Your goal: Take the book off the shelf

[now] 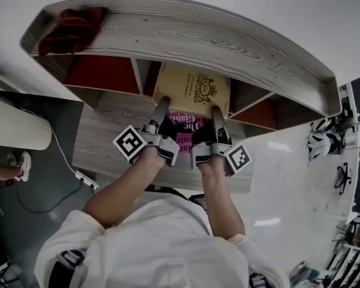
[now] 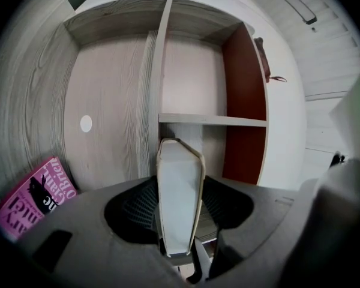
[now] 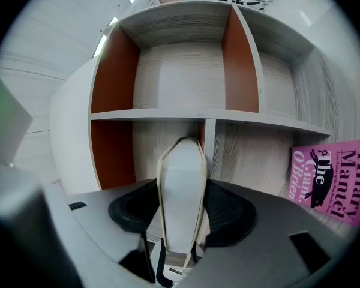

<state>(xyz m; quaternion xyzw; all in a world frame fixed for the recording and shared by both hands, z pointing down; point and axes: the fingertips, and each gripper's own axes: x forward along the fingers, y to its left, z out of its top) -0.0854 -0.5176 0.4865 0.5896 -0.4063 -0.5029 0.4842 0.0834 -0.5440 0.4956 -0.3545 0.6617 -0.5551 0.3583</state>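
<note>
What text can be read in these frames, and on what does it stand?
"Hilary Mantel": pink book, cover.
"The Giant O'Brien": same cover.
Tan book: cover print too small to read.

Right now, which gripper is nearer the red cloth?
Left. The left gripper clamps the book's left edge, on the cloth's side; the right gripper clamps the far edge.

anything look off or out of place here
A dark red cloth lies crumpled on the left end of the shelf top, an odd spot for it. The pink book leans askew inside.
</note>
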